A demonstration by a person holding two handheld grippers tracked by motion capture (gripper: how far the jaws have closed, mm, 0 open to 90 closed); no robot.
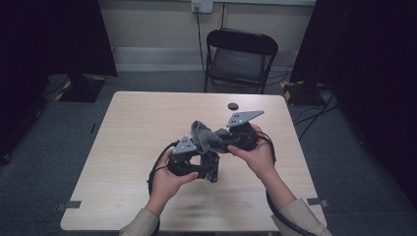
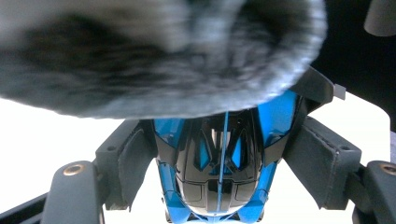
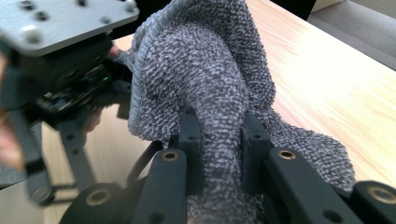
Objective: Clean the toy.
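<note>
Over a pale wooden table (image 1: pixel 137 147), left claw (image 1: pixel 209 169) pinches a blue toy car (image 2: pixel 219 172); right claw (image 3: pixel 219 135) pinches a grey cloth (image 3: pixel 205 70).

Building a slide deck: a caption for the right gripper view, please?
Right gripper shut on a grey terry cloth above the wooden table.
</note>
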